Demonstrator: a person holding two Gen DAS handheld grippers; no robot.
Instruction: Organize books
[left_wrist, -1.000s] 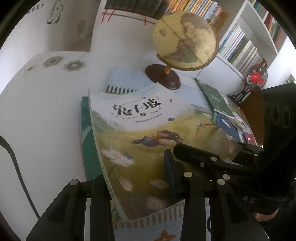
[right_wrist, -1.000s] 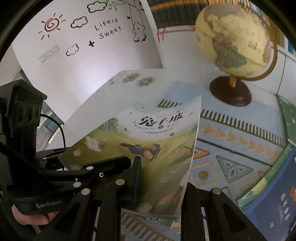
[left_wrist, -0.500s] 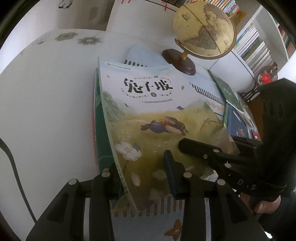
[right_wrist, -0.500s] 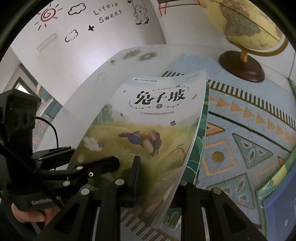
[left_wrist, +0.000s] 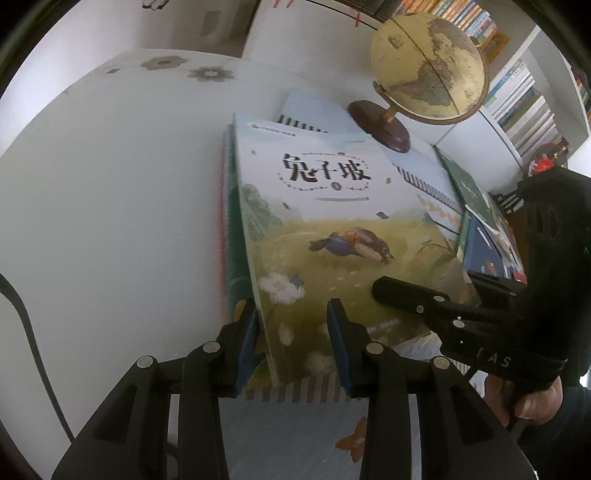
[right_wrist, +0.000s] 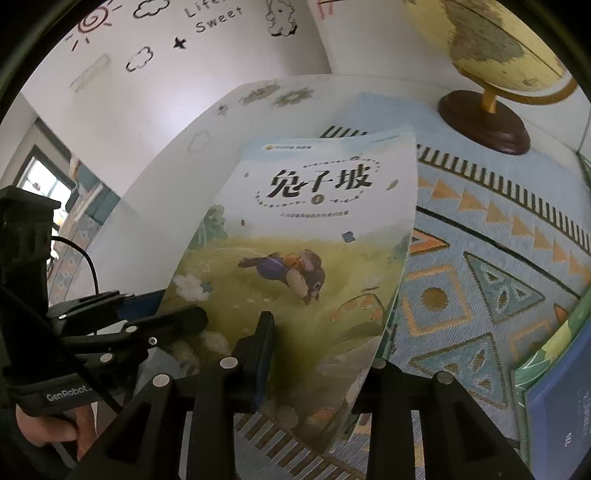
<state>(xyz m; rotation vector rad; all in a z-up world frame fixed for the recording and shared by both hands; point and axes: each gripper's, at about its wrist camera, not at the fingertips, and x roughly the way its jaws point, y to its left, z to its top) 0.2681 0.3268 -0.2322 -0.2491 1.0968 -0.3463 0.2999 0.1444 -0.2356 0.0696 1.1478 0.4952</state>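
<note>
White wall and white bookshelves (left_wrist: 524, 96) packed with upright volumes frame the scene, and below them lies the round white worktop (left_wrist: 110, 206), part covered by a pale blue woven mat with orange triangles (right_wrist: 480, 280).

On that mat stands a cream-coloured globe on a dark wooden base (left_wrist: 424, 70). Next in size is the task's thing, a thin picture book with a running rabbit on a yellow-green meadow cover (left_wrist: 325, 236). It lies on top of a green-covered book (left_wrist: 231, 236), whose edge peeks out along the left side, so a small pile appears to be forming at the worktop's middle.

The left claw (left_wrist: 291, 332) pinches the rabbit book's near left edge, its blue pads narrow on the cover. The right claw (right_wrist: 321, 350) straddles the near right corner; its jaws are opening with the book between them, and the pads no longer seem to press.

As a judgement, this book is nearly placed: the right side is being let go, the left has yet to release. More remains, since a dark blue book (right_wrist: 554, 417) and further green books (left_wrist: 476, 192) lie scattered at the mat's right edge.

The right claw's far finger is hidden behind the cover. How many books sit under the rabbit book cannot be told, and the scattered books are cut off by the frame.
</note>
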